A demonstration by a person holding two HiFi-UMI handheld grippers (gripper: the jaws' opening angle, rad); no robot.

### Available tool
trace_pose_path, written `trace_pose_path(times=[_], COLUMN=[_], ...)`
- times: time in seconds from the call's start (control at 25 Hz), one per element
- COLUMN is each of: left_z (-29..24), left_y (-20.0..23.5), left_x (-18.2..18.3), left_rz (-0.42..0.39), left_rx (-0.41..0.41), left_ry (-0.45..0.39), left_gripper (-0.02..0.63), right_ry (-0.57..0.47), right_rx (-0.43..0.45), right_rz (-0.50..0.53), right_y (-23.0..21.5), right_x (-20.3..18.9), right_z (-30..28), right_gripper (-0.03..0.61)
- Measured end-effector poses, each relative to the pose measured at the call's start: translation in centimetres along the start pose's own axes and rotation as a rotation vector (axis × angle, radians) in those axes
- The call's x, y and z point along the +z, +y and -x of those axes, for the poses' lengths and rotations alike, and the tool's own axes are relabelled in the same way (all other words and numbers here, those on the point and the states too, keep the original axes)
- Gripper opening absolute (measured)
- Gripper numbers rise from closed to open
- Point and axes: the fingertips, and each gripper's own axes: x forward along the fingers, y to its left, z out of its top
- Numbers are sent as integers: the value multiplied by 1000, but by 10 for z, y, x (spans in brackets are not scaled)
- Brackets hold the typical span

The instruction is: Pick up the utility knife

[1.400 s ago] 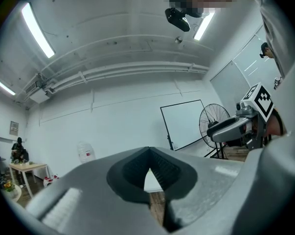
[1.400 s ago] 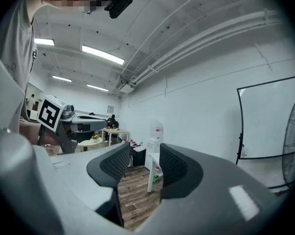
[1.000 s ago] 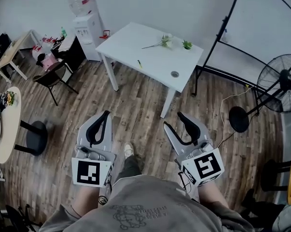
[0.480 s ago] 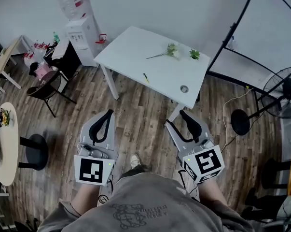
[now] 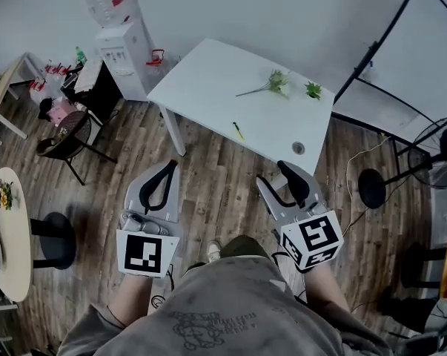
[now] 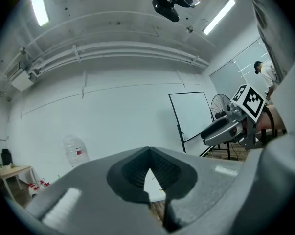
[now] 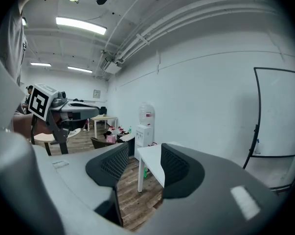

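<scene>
I've stepped closer, so the utility knife on the desk sits nearer ahead, left hand-held gripper pressed together, right hand-held gripper spread, both empty.

Utility knife lies on white table; left gripper, right gripper over wood floor.

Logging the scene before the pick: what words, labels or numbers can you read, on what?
Nothing reads clearly.
Red label on the clear water-cooler bottle: too small to read.
Dark print on the person's grey shirt: blurred, unreadable.
Square markers on the left gripper and right gripper: patterns, no letters.
</scene>
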Motion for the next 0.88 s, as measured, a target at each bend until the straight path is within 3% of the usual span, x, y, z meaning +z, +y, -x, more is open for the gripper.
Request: trace_pose_path(times=[0.4, 0.88], left_z=[-43, -170], left_y=[31, 68], left_x=[-31, -75], left_rz=[29, 24], left_rx=[3, -68], left_ry=[30, 118], left_gripper=[1, 1], right_ry=[50, 149], right_rx=[4, 6], right_rz=[-8, -84], right_y=[-24, -94], right_x=[-13, -43], right_z=[-58, -164], right_gripper=[238, 238])
